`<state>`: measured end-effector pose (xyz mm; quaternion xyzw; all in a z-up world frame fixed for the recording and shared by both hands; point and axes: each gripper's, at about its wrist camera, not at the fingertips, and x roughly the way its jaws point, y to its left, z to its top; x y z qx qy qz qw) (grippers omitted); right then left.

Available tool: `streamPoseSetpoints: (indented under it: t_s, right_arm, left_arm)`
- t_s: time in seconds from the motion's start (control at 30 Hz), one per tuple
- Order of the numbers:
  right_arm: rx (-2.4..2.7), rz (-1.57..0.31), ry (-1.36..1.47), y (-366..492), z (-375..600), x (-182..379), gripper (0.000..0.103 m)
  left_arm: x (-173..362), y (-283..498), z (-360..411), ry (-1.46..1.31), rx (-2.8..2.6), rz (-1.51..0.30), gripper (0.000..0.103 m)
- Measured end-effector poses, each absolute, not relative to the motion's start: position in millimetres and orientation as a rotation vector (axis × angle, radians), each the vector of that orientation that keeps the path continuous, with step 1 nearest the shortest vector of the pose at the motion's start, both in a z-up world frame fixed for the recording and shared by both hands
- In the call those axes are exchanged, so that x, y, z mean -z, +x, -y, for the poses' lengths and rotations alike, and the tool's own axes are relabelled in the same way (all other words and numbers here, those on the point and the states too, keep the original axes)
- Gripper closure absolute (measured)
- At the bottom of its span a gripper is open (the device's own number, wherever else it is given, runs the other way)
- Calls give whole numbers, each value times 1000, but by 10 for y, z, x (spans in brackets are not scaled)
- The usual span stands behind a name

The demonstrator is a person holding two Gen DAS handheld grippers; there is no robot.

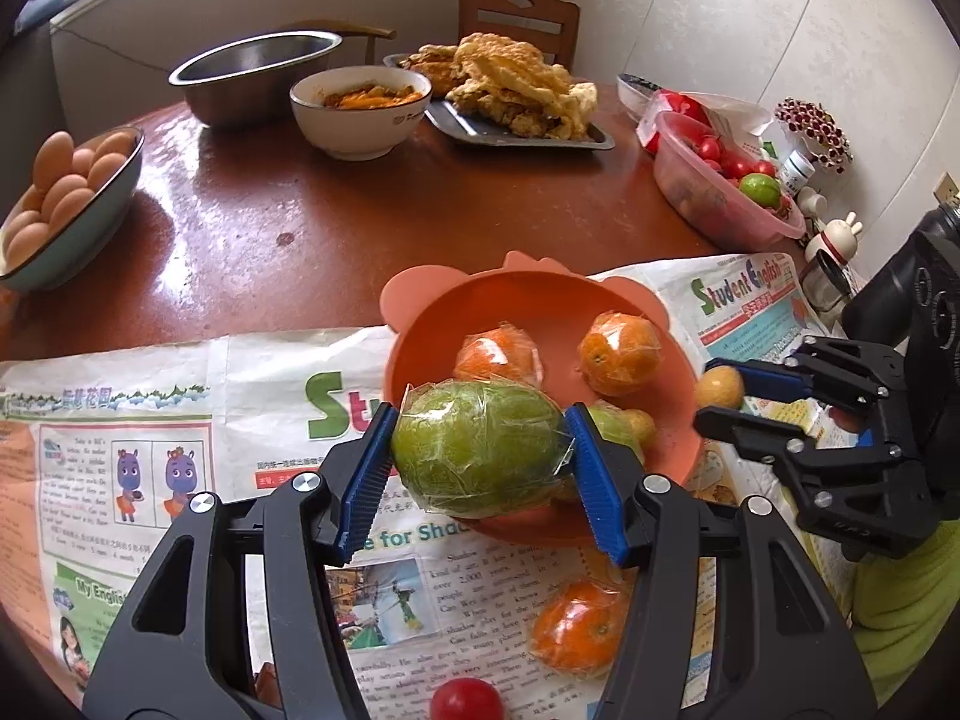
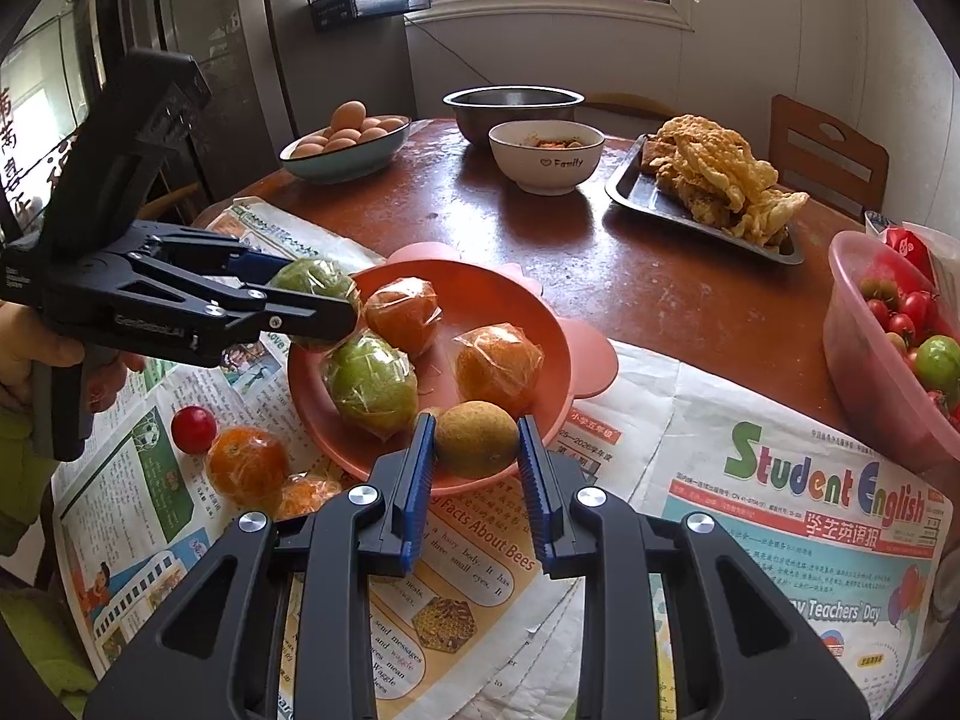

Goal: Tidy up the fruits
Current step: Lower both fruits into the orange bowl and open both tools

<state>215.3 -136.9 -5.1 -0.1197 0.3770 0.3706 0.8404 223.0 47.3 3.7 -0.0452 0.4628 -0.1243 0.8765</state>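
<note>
My left gripper (image 1: pixel 480 450) is shut on a plastic-wrapped green citrus fruit (image 1: pixel 477 447) and holds it over the near rim of the orange plate (image 1: pixel 420 348). From the right wrist view that fruit (image 2: pixel 312 282) hangs at the plate's left edge (image 2: pixel 543 318). My right gripper (image 2: pixel 476 441) is shut on a small brownish-yellow fruit (image 2: pixel 476 438) above the plate's front rim. On the plate lie two wrapped oranges (image 2: pixel 401 315) (image 2: pixel 498 367) and another wrapped green fruit (image 2: pixel 371 384). A wrapped orange (image 2: pixel 247 465) and a red cherry tomato (image 2: pixel 193 429) rest on the newspaper.
Newspaper (image 2: pixel 780 510) covers the near part of the round brown table. A pink tub of tomatoes (image 2: pixel 864 360) stands at the right. Farther back are a bowl of eggs (image 2: pixel 345 144), a steel bowl (image 2: pixel 513 105), a white bowl (image 2: pixel 546 156) and a tray of fried food (image 2: pixel 708 192).
</note>
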Motion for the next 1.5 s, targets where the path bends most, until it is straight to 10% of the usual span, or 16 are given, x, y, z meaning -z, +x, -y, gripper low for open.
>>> streamPoseSetpoints:
  t_s: [0.87,1.5]
  right_arm:
    - [-786,-810,-274,2241,1282,121,76]
    - [-772,-794,-261,2151,1328,54,49]
  left_arm:
    - [74,2262,-385,-83,288,-987,54]
    - [60,2243,-373,-76,283,-982,54]
